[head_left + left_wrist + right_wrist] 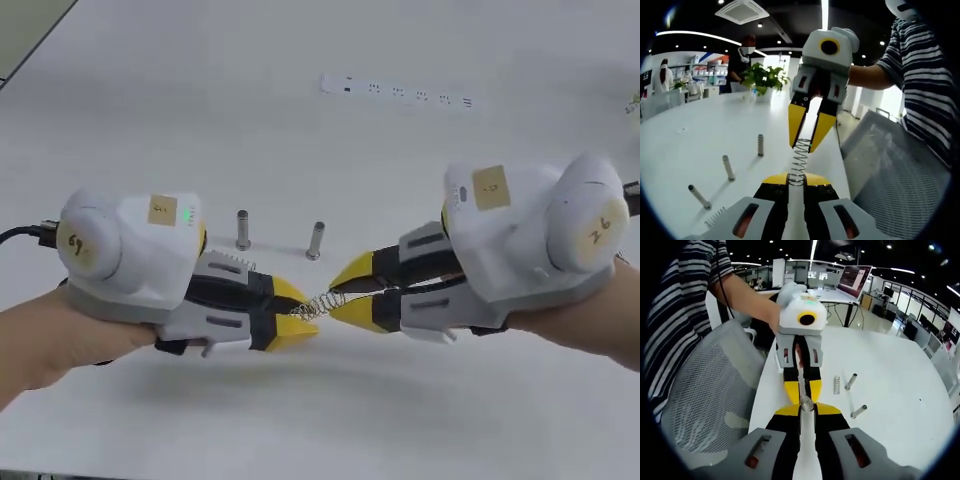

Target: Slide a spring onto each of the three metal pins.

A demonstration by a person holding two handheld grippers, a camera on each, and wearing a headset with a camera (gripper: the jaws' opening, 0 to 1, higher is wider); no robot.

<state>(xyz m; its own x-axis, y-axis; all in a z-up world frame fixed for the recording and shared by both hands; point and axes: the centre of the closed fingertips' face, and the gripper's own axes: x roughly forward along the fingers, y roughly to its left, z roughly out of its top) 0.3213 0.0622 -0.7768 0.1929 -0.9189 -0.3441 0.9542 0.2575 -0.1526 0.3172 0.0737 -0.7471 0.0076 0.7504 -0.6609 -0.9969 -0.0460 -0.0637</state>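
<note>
The spring point(322, 303) is being held above the bench point(200, 110), one end clenched in the left claw point(303, 318), the other in the right claw point(337, 296).

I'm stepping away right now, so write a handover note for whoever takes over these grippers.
Left gripper and right gripper: claws shut on opposite ends of one spring, held above the table.
Left gripper view, three pins: the far pin seems to carry a spring; the middle pin and near pin are bare.
A loose spring lies beside the near pin.
Left: two pins.
</note>
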